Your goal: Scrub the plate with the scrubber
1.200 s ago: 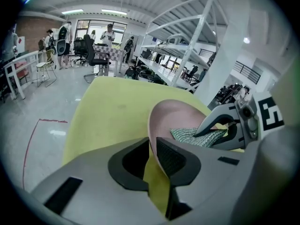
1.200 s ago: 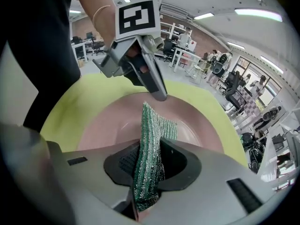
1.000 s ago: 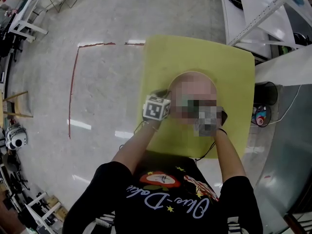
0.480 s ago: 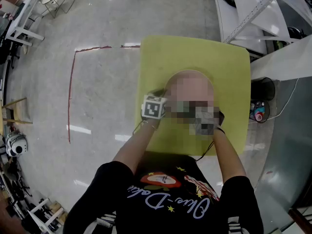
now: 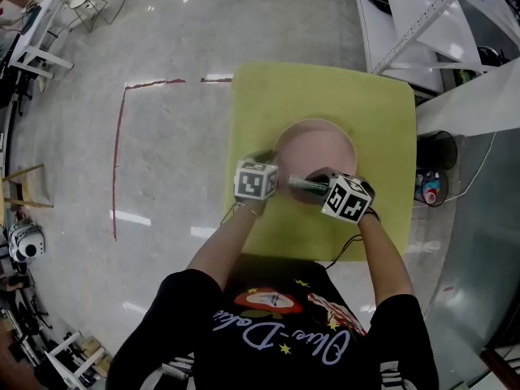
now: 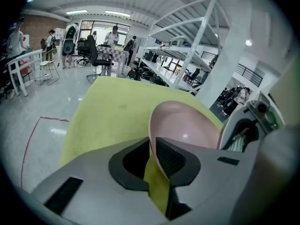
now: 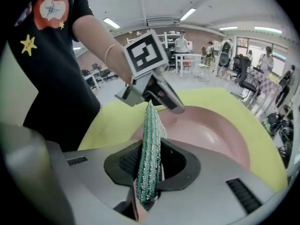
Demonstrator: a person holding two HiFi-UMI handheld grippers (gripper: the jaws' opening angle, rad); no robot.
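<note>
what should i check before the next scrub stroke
1. Left tongs gripping the plate: ok, the rim sits between the pads.
2. Scrubber held in the right tongs: ok, pinched, and it sticks out past the tips.
3. Scrubber touching the plate: cannot tell, its tip is over the near rim.
4. Room between the tongs: probably not ok, the scrubber's tip is right by the left tongs, so start the stroke away from them.
5. Plate well in from the table edges: ok, it sits near the middle.
</note>
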